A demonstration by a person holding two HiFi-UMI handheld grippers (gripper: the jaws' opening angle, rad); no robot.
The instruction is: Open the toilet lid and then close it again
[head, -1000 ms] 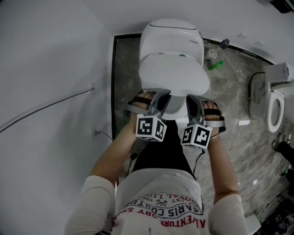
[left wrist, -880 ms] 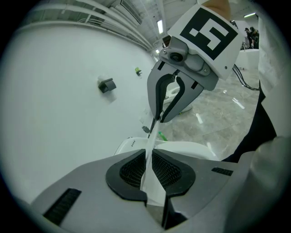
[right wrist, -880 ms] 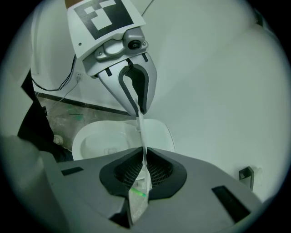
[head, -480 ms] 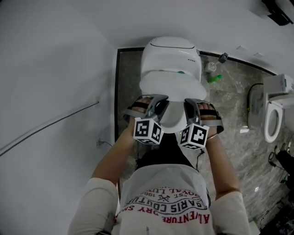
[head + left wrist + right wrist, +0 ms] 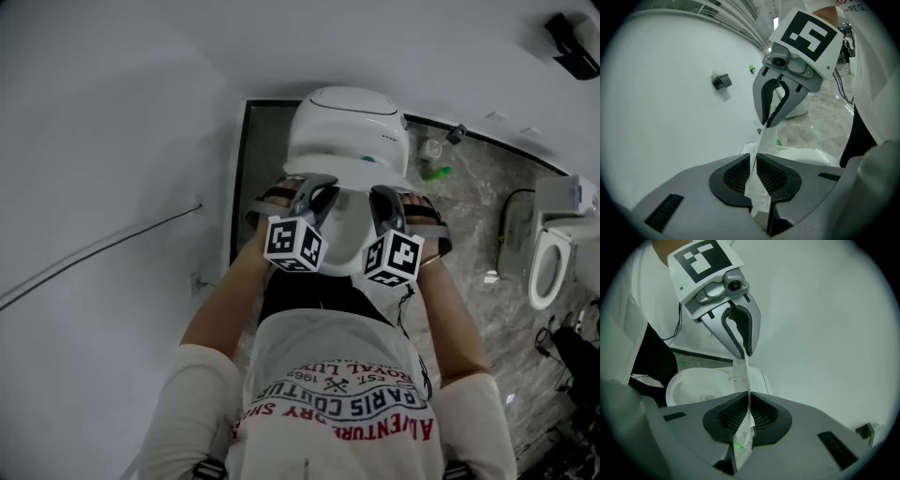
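The white toilet (image 5: 347, 127) stands against the wall, its lid (image 5: 349, 230) raised partway off the seat. My left gripper (image 5: 314, 195) is shut on the lid's front rim at the left, my right gripper (image 5: 384, 202) on the same rim at the right. In the left gripper view the pads (image 5: 736, 176) pinch the thin lid edge (image 5: 761, 145), and the right gripper (image 5: 776, 105) shows farther along it. The right gripper view has its jaws (image 5: 749, 404) clamped on the lid edge (image 5: 744, 371), with the left gripper (image 5: 738, 333) beyond and the open seat and bowl (image 5: 698, 385) below.
A white wall (image 5: 112, 141) with a thin cable (image 5: 94, 248) runs close on the left. A green bottle (image 5: 436, 172) lies on the marble floor behind the toilet. A second toilet (image 5: 553, 262) stands at the right edge. The person's body is right in front of the bowl.
Both grippers have moved up and toward the tank together, keeping their hold. The lid has swung higher and now looks shorter from above.
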